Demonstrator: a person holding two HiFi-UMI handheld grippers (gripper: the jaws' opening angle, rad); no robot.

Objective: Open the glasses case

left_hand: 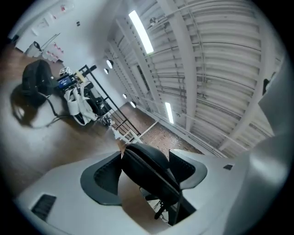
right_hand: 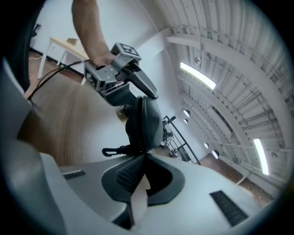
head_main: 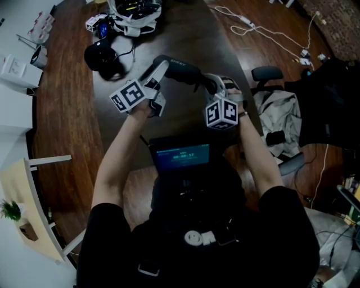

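Note:
The black zippered glasses case (head_main: 180,70) is held up over the dark wooden table (head_main: 67,112), between my two grippers. My left gripper (head_main: 163,66) comes in from the left with its jaws wide. In the left gripper view the case (left_hand: 147,170) fills the gap between the pads (left_hand: 98,183), close on both sides, and I see no firm squeeze. My right gripper (head_main: 212,84) is shut on the case's near end (right_hand: 142,121); I cannot tell which thin part it pinches. A black strap loop (right_hand: 109,150) hangs from that end. The left gripper (right_hand: 117,75) shows behind the case.
Black headphones (head_main: 101,56) and a white strap bundle (head_main: 135,14) lie at the table's far side. An office chair with a grey jacket (head_main: 278,112) stands to the right, and cables (head_main: 253,28) run over the floor. A lit screen (head_main: 183,154) sits at the person's chest.

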